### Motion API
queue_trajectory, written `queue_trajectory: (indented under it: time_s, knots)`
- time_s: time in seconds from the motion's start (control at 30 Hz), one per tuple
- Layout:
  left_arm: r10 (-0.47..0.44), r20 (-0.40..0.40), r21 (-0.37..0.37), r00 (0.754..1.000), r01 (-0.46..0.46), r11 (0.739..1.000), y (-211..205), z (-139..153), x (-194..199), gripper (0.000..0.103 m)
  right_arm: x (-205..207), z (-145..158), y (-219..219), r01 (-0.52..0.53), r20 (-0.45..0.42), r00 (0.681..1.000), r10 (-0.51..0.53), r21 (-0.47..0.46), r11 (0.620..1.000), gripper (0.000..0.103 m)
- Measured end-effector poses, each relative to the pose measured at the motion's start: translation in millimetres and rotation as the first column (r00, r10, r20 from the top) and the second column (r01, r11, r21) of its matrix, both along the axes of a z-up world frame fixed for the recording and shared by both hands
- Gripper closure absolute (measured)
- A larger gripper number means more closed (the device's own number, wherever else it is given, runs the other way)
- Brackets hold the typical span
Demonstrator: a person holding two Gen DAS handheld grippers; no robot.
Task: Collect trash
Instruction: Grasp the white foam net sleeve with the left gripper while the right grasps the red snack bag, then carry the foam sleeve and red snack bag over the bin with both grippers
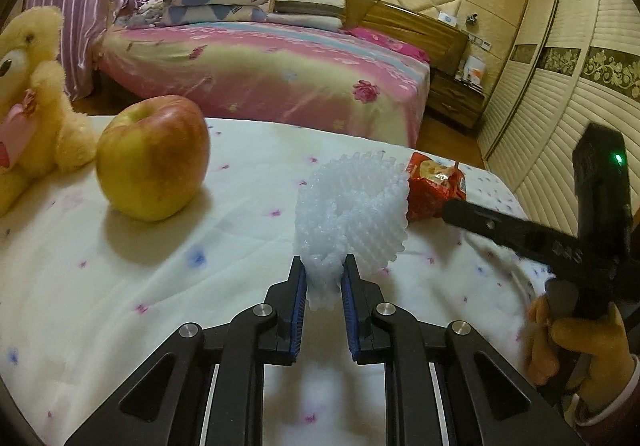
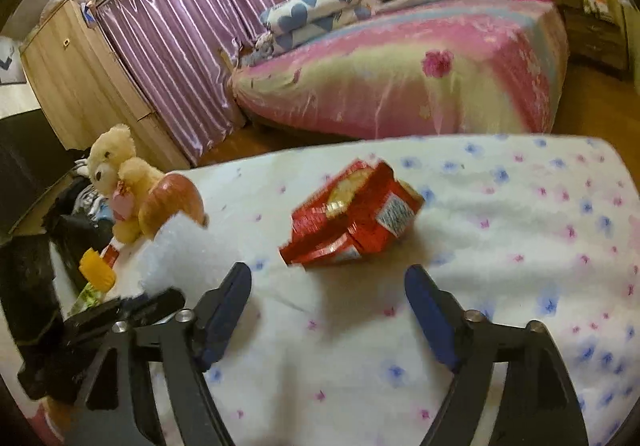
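Left tongs [image 1: 324,266] clamp the foam net [image 1: 352,206]; right tongs [image 2: 328,282] gape just short of the red wrapper [image 2: 352,214].

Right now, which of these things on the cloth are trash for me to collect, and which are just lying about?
Trash:
white foam fruit net, clamped in the left gripper
red snack wrapper, ahead of the open right gripper

Lying about:
apple
teddy bear

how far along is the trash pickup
Nothing looks binned yet; no bin is in view. In hand: the left gripper is shut on the white foam net. Left: the red wrapper lies on the sheet, just ahead of the open right gripper. The apple isn't trash.
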State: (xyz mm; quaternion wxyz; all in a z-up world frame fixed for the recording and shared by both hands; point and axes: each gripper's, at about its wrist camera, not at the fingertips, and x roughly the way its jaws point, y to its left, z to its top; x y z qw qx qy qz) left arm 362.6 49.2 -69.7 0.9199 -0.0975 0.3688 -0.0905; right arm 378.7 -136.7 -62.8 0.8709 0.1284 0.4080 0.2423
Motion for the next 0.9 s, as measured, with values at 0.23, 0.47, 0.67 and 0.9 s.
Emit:
queue_trajectory:
  time_s: [0.23,0.47,0.67,0.9]
  knots:
    - [0.007,-0.020,-0.025,1.000,-0.007,1.000,5.0,-2.7,-6.2,0.088,21.8,-4.4,6.2,0.082,-0.046,0.996,-0.081,0.035,0.996,0.021]
    - [-0.004,-0.026,-0.033,1.000,0.003,0.999,-0.6,-0.2,-4.6,0.088,23.0,-15.7,3.0,0.121,-0.087,0.989,-0.116,0.057,0.991,0.052]
    - [-0.003,-0.026,-0.055,1.000,0.002,0.998,3.3,1.7,-12.4,0.088,3.6,-5.7,-1.7,0.103,-0.066,0.993,-0.099,0.055,0.993,0.053]
    - [-0.025,-0.018,-0.066,1.000,0.024,0.998,-9.6,6.3,-34.9,0.088,-39.8,8.3,-21.7,0.108,-0.035,0.994,-0.106,0.067,0.992,0.053]
